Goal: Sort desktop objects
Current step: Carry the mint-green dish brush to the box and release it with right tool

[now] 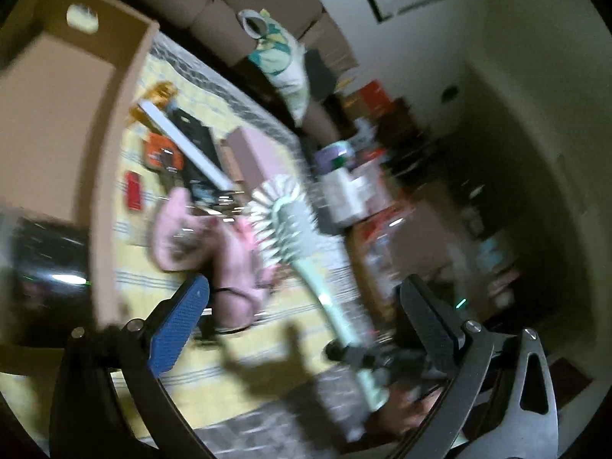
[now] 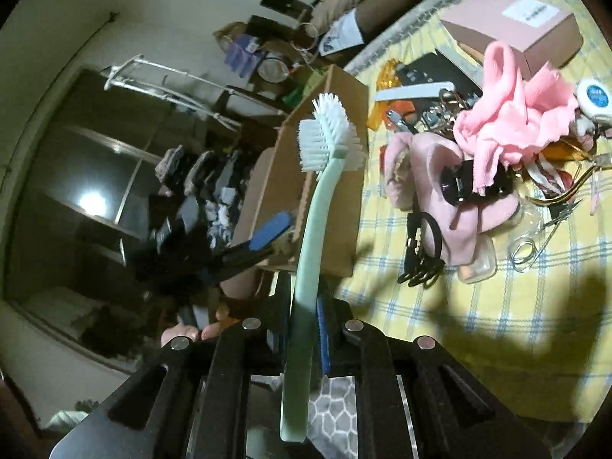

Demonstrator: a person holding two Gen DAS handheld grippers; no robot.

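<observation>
Standing up between the clamped fingers of the right gripper [image 2: 306,317], the pale green long-handled dish brush with white bristles [image 2: 311,206] points toward twelve o'clock. Behind its head sits an open brown cardboard box [image 2: 340,199]; at two o'clock, pink cloth [image 2: 512,122] lies on the yellow checked tablecloth [image 2: 440,298]. The left gripper [image 1: 302,329] hangs spread and empty.

I see bare cloth [image 2: 401,306] along the table's near edge; the cardboard box [image 2: 344,199] and pink clutter [image 2: 508,122] block farther in.
</observation>
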